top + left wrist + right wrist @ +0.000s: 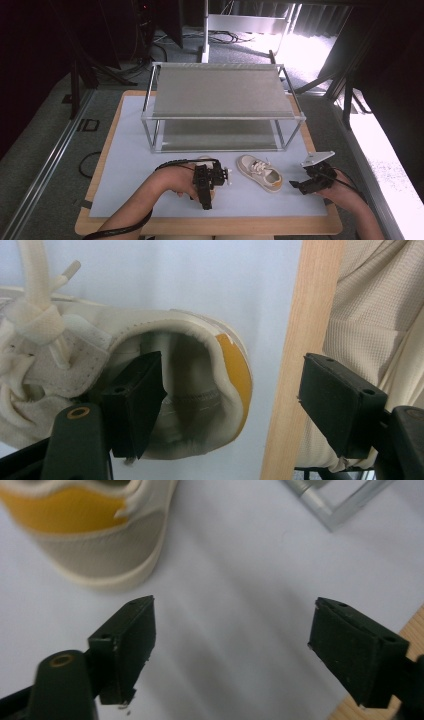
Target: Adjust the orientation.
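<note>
We see two small cream sneakers on a pale grey-blue mat over a light-wood counter (100,165), in front of a two-tier rack (220,95) w/ silver metal posts & grey woven-looking shelves. The right shoe (260,172) lies btw. the two grippers, smooth cream upper, thick off-white sole, mustard-yellow heel patch, knotted cream laces. The left shoe (150,375) sits mostly under the left gripper (207,181) in the high view; up close it has a padded collar, stitched lining, same yellow heel tab. Left jaws are spread wide: one black rubbery pad reaches into the shoe's opening, the other stands well outside over the counter's wood edge, so no pinch on it. Right gripper (232,650) has jaws spread too, nothing btw. them, hovering above bare mat just beside the right shoe's heel. No readable brand or writing
</note>
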A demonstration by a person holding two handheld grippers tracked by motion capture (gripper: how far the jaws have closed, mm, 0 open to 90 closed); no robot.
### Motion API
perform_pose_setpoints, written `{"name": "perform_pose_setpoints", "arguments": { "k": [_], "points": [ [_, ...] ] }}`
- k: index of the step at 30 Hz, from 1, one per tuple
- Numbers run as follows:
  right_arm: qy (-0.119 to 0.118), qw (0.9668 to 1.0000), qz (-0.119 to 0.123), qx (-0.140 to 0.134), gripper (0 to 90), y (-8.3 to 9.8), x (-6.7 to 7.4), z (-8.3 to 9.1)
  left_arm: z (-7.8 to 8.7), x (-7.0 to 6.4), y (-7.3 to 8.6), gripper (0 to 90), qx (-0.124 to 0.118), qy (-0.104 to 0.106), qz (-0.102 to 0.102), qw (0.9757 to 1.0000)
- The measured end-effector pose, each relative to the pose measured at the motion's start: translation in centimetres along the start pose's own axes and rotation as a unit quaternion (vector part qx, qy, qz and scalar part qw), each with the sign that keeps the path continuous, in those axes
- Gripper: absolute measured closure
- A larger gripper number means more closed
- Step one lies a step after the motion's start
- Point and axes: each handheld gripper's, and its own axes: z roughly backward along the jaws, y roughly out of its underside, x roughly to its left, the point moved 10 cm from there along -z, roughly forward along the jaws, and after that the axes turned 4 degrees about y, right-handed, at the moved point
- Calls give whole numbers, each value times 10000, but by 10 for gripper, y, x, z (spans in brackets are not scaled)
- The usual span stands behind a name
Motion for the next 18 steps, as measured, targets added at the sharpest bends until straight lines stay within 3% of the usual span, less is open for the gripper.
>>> {"name": "perform_pose_setpoints", "arguments": {
  "k": [2, 3, 4, 5, 6, 8, 9, 10, 16, 17, 18],
  "points": [
    [-47, 9994, 261, 210, 187, 2, 3, 2, 1, -1, -1, 259, -26, 22, 33, 10000],
    [-47, 9994, 261, 210, 187, 2, 3, 2, 1, -1, -1, 259, -26, 22, 33, 10000],
    [-245, 9978, 418, 444, 201, 4, 7, 4, 1, 0, -1, 259, -27, 24, 42, 10000],
    [-245, 9978, 418, 444, 201, 4, 7, 4, 1, 0, -1, 259, -27, 24, 42, 10000],
    [-348, 9956, 519, 703, 205, 6, 12, 5, 1, 0, -1, 259, -24, 30, 39, 10000],
    [-360, 9926, 680, 943, 209, 9, 13, 6, 1, 0, -1, 259, -22, 41, 39, 10000],
    [-360, 9926, 680, 943, 209, 9, 13, 6, 1, 0, -1, 259, -22, 41, 39, 10000],
    [-396, 9892, 780, 1174, 211, 10, 14, 8, 1, 0, -1, 259, -12, 44, 33, 10000],
    [-529, 9785, 1168, 1614, 234, 15, 16, 14, 0, 0, -1, 259, 11, 50, 56, 10000],
    [-529, 9785, 1168, 1614, 234, 15, 16, 14, 0, 0, -1, 259, 11, 50, 56, 10000],
    [-517, 9732, 1305, 1823, 258, 18, 16, 16, -1, -1, 0, 259, 53, 46, 47, 10000]
  ]
}}
